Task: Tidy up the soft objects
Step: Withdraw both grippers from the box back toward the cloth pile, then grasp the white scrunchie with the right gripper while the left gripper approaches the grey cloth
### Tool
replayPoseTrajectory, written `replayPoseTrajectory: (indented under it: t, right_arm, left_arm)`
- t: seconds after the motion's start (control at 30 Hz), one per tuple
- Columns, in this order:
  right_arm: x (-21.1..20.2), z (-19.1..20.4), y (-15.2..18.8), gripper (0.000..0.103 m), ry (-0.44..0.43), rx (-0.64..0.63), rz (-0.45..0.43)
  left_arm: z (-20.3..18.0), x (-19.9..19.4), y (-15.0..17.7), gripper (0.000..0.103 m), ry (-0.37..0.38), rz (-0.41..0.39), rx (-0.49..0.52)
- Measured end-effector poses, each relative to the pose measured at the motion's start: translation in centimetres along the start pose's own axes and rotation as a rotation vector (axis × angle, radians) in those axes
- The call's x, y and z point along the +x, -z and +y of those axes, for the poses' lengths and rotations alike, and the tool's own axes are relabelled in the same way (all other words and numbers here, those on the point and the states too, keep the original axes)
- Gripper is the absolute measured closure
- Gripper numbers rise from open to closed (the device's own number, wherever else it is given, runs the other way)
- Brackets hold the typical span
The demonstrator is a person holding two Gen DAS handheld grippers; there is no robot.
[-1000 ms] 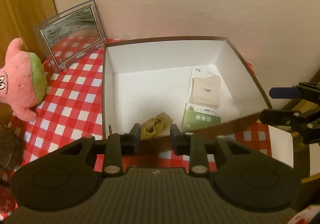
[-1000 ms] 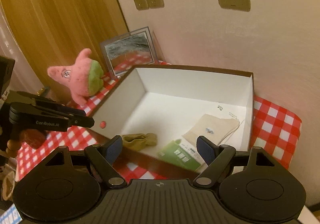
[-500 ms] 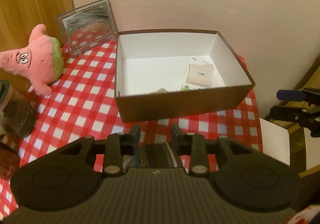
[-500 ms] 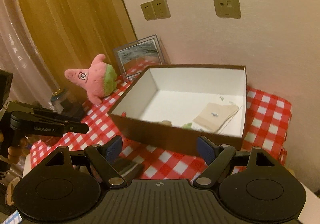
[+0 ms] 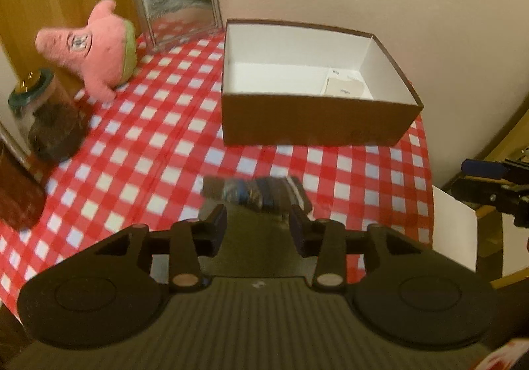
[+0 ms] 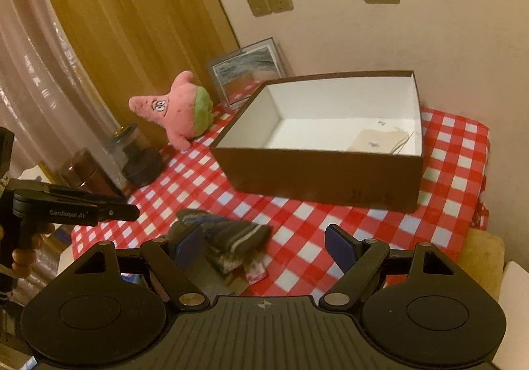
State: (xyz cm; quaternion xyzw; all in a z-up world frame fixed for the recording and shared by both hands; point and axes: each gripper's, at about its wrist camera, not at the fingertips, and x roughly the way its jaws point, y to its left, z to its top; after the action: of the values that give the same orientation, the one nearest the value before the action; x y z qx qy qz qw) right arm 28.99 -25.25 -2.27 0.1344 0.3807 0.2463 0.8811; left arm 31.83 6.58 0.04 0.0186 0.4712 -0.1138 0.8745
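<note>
My left gripper [image 5: 258, 219] hangs above the near edge of the red-and-white checked tablecloth [image 5: 148, 145], and its jaws are opening right now with nothing pinched between them. Just past my fingertips lies a dark striped sock [image 5: 254, 193], blurred in the left wrist view, flat on the cloth and not touched by either pad. From the right wrist view that same dark striped sock [image 6: 231, 234] sits in a small heap with a paler bit of fabric [image 6: 254, 271] poking out at its near side; what that scrap is, I cannot tell. My right gripper [image 6: 264, 242] stands wide open, blue pads [image 6: 339, 247] well apart, and the heap shows just inside my left-hand pad without being gripped. Off to the side in that view I can see my left gripper [image 6: 130, 212] from outside, black fingers reaching in over the table's edge. Further back on the cloth sits the brown cardboard box [image 6: 317, 171], white inside, lid off, with a beige folded sock [image 6: 377, 142] lying on a paper card by the box's right wall. Same box [image 5: 314, 125] in the left view, beige piece [image 5: 344, 89] tucked in the far right corner. Left of the box a pink star-shaped plush toy [image 5: 96, 46] stands near a framed picture [image 5: 180, 8] leaning on the wall, and a glass jar with a dark lid [image 5: 43, 112] sits at the cloth's left edge.
</note>
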Motion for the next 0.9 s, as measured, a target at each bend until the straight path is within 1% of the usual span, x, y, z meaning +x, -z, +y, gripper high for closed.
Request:
replayPoseTrajectory:
  t: [0.23,0.33,0.47,0.77,0.9]
  right_arm:
    - [-0.3,1.4,1.8,0.022,0.003,-0.013,0.009]
    - [-0.2,2.0,2.8,0.022,0.006,-0.027,0.027]
    - [0.1,2.6,4.1,0.022,0.009,-0.042,0.051]
    - [0.7,3.7,6.2,0.022,0.025,-0.065,0.089]
    - [1.8,4.3,7.8,0.022,0.03,-0.102,0.132]
  left_arm:
    - [0.9,-1.0,3.3,0.065,-0.026,0.011,-0.051]
    - [1.2,-1.3,4.6,0.065,-0.038,0.015,-0.067]
    - [1.6,-1.5,6.3,0.065,-0.045,0.04,-0.083]
    - [2.3,-1.9,8.8,0.065,-0.07,0.054,-0.119]
    - [2.8,-1.7,10.1,0.065,-0.096,0.073,-0.127]
